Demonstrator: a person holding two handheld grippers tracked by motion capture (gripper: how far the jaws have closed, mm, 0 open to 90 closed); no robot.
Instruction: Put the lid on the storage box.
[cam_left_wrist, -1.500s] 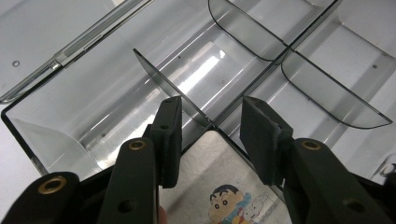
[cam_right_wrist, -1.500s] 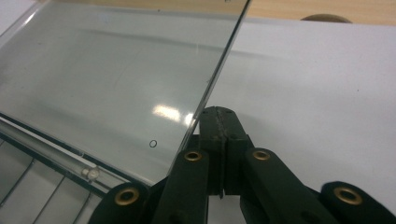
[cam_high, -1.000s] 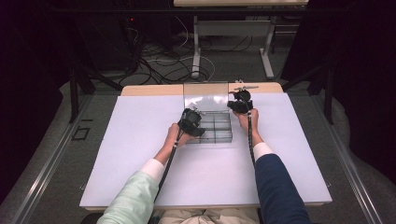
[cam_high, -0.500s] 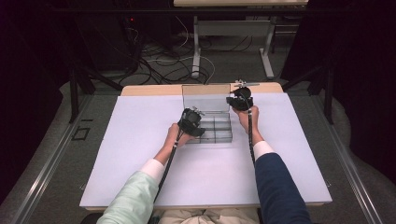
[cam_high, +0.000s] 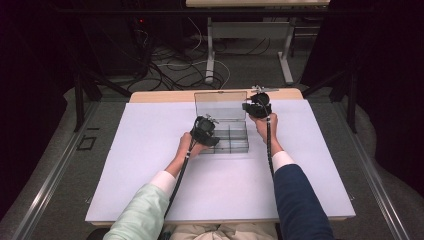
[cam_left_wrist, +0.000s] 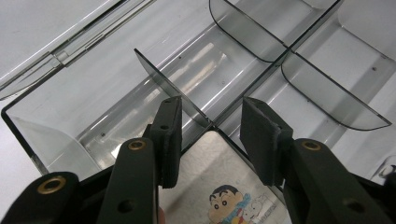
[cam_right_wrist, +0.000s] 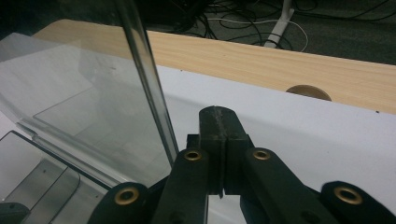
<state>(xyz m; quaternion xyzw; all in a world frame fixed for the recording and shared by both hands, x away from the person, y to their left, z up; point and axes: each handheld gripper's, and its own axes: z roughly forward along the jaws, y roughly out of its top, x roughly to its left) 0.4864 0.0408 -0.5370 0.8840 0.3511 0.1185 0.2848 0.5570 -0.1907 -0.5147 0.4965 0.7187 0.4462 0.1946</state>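
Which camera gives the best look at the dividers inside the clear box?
The left gripper view: the dividers appear close, crossing between compartments. The high view shows them small and faint. The right gripper view catches just a corner.

Upright lid (cam_high: 220, 104) blocks box (cam_high: 231, 141) rear; dividers (cam_left_wrist: 173, 91) cramp compartments; white table (cam_high: 130, 145) open either side.

Right claw (cam_right_wrist: 219, 140), jaws together, beside the upright clear lid (cam_right_wrist: 93, 112).
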